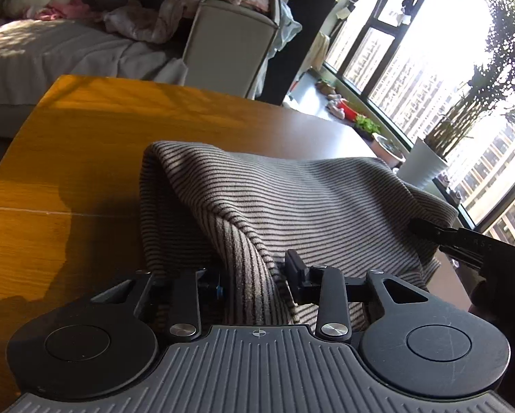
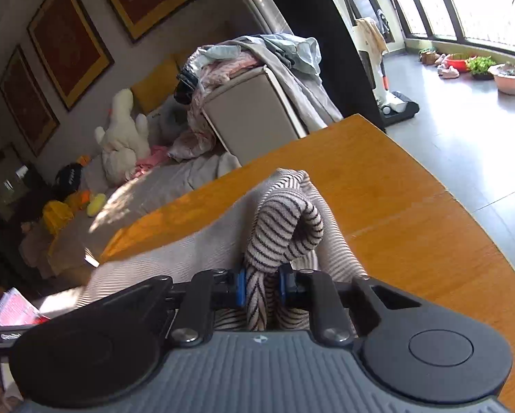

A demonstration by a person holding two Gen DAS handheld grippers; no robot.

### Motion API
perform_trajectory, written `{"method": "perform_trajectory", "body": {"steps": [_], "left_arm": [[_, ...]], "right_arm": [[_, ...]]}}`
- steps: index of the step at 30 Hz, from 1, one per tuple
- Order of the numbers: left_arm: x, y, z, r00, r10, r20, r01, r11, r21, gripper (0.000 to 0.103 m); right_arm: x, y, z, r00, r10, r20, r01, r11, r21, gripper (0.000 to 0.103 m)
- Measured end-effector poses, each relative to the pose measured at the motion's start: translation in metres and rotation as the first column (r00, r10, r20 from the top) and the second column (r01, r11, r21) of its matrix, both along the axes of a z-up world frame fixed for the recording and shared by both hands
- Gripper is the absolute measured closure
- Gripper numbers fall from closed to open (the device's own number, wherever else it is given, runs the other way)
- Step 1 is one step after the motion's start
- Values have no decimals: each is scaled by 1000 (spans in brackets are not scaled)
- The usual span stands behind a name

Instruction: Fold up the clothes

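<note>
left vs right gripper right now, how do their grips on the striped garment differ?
The right gripper pinches a bunched roll of the striped garment tight between blue pads; the left gripper has a wider gap, a draped fold running through. The right gripper's cloth loops up past its tips; the left gripper's spreads flat over the wooden table. Both hold the same garment.

left gripper's (image 1: pixel 248 277) left pad behind striped cloth (image 1: pixel 291 199)

I log: garment (image 1: pixel 291 199), pale grey-beige with thin dark stripes; table (image 1: pixel 85 144), orange-brown wood grain; my grippers, black with blue pads (image 2: pixel 240 287); sofa cover (image 1: pixel 68 48), grey; soft toy (image 2: pixel 123 137), cream; picture frames (image 2: pixel 68 41), gold around dark red.
</note>
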State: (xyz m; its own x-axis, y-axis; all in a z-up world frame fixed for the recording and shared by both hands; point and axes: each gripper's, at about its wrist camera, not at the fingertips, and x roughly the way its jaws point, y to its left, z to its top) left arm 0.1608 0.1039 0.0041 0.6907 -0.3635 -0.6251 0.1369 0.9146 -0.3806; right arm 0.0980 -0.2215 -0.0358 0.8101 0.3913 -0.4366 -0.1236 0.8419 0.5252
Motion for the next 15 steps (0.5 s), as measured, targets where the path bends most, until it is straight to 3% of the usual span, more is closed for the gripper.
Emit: {"method": "perform_trajectory", "body": {"steps": [3,7,11,12,13,15], "left_arm": [[2,6,10,999,29,26,-29,999,33,68],[-3,9,2,998,63,12,-64,993,100,65],[-11,13,15,995,86,42,-89,994,68,54],[-14,12,23,994,83,71,-87,995,56,49],[-17,8,31,992,73,103,-78,996,49,45],[-25,-2,47,985,43,170,-51,998,41,36]], "right_arm": [[3,4,5,1000,25,-3,-25,1000,-10,86],[0,-3,-27,994,-2,-105,-10,993,-117,79],[-17,-20,-23,998,-14,-68,7,994,-106,60],[-21,-20,-15,998,-37,-43,31,988,-151,43],[-24,-18,-7,998,-64,-3,62,975,-215,38],[-31,-12,11,993,-63,96,90,944,-318,37]]}}
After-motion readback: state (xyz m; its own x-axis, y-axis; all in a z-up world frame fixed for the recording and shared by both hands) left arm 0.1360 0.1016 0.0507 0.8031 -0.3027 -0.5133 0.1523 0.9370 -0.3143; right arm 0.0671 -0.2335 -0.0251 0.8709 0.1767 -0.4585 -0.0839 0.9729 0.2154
